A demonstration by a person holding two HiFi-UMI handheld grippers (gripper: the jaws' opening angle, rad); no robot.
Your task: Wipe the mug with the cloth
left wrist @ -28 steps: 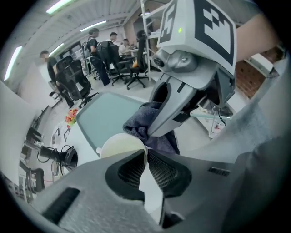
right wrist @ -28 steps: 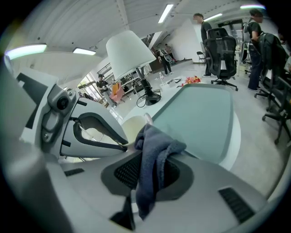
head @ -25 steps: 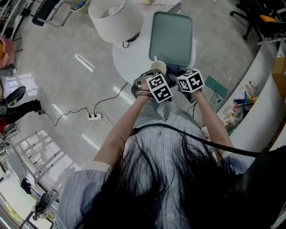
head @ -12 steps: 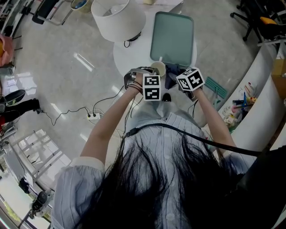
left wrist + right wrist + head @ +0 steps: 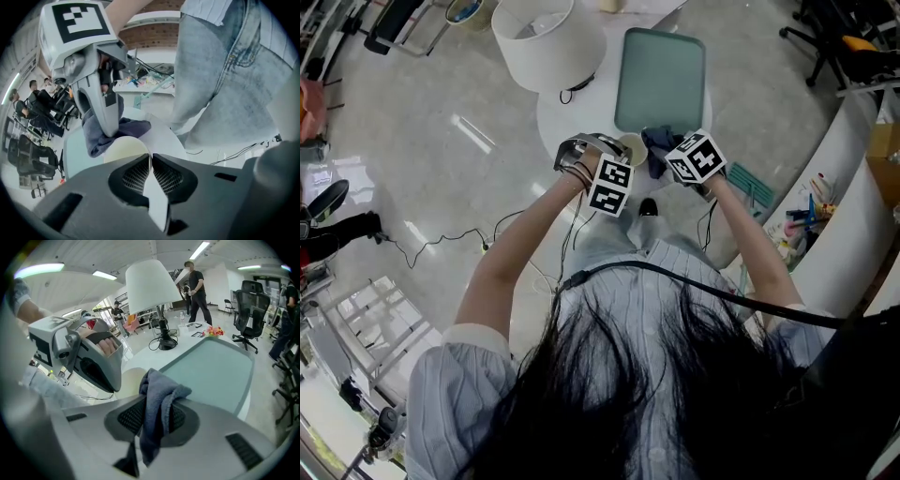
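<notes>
**Mug (image 5: 633, 148) held at the near edge of a round table (image 5: 555, 120), the cloth (image 5: 660, 144) against it at 3 o'clock.**

The left gripper (image 5: 150, 158) has its jaws pinched almost together on a thin white part of the mug, apparently the handle, and the cream body shows just beyond them. The right gripper (image 5: 157, 405) is clamped on the grey-blue cloth, which bunches above the jaws and hangs below them. The two grippers face each other across the mug. A grey-green tray (image 5: 661, 75) lies on the table at 12 o'clock from the mug. A white lamp (image 5: 546, 39) stands at 10 o'clock. A cable (image 5: 450, 239) trails over the floor at 8 o'clock.
</notes>
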